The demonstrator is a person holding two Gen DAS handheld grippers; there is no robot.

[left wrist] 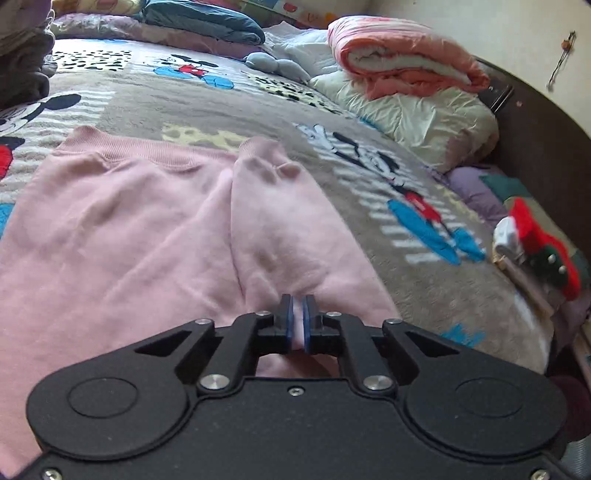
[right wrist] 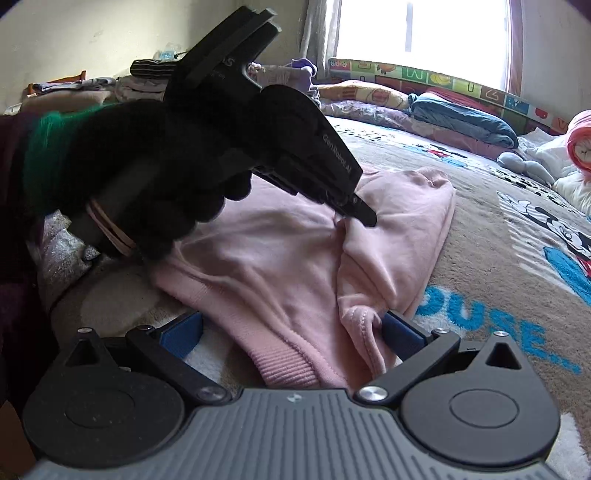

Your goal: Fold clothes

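A pale pink sweatshirt (left wrist: 147, 229) lies spread on the bed; it also shows in the right wrist view (right wrist: 280, 266). My left gripper (left wrist: 298, 314) is shut on a fold of the pink fabric near its middle; in the right wrist view it (right wrist: 365, 218) pinches a raised ridge of the cloth, held by a black-gloved hand (right wrist: 147, 177). My right gripper (right wrist: 291, 332) is open, its blue pads (right wrist: 400, 334) either side of the sweatshirt's ribbed hem (right wrist: 288, 365) at the near edge.
The grey Mickey Mouse blanket (left wrist: 221, 107) covers the bed. A rolled pink-and-white quilt (left wrist: 402, 59) sits on a cream pillow (left wrist: 424, 118) at the far right. Dark folded bedding (left wrist: 207, 22) lies at the head. Clothes pile (left wrist: 22, 62) sits at far left.
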